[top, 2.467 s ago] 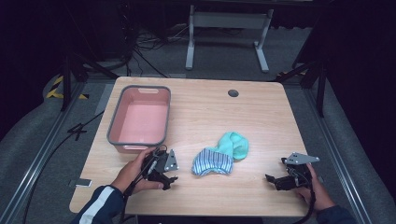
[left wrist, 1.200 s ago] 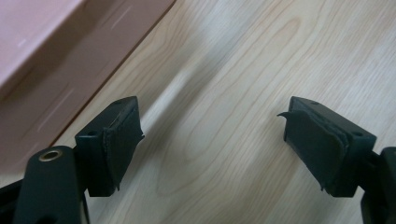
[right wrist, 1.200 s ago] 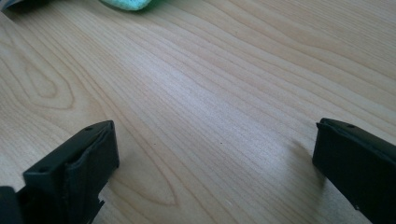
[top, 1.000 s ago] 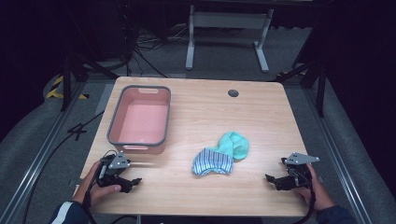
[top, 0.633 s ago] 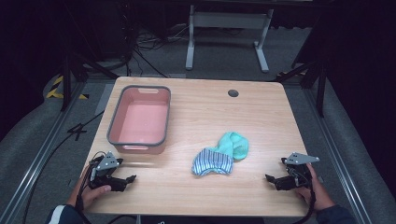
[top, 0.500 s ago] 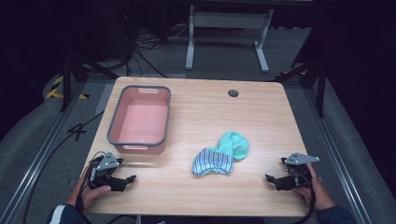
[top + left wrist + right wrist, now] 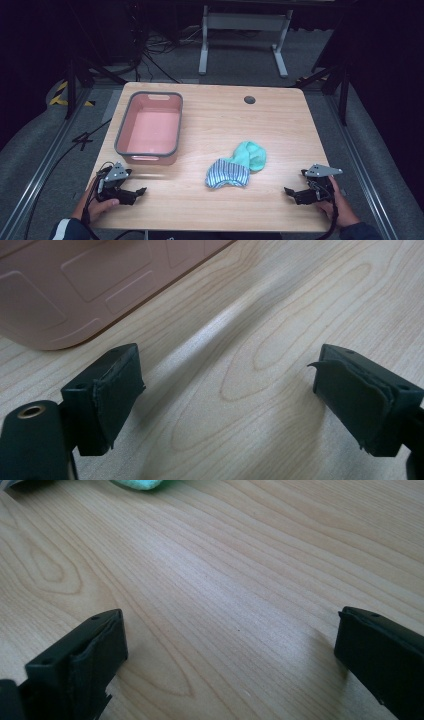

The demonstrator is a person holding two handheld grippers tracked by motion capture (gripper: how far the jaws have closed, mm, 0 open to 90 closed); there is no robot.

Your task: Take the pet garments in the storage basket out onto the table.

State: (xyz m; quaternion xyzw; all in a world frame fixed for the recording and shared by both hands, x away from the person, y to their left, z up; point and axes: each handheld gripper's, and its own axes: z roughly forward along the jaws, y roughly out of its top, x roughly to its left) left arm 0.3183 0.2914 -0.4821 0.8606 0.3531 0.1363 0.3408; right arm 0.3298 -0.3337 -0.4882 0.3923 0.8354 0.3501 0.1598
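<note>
Dark floor surrounds the table (image 7: 200, 125); the left tongs (image 7: 134, 192) have retreated to its near-left corner, jaws just widening, empty. Right tongs (image 7: 296, 194) gape, empty. Socks (image 7: 235, 167) lie mid-table, beside the pink bin (image 7: 150, 125), apparently released.

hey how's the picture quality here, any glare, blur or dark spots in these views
High view: table evenly lit, surroundings nearly black, socks sharp. Left gripper view: pale glare streak across the wood, pink bin slightly soft. Right gripper view: near pads blurred, soft sheen mid-table.
</note>
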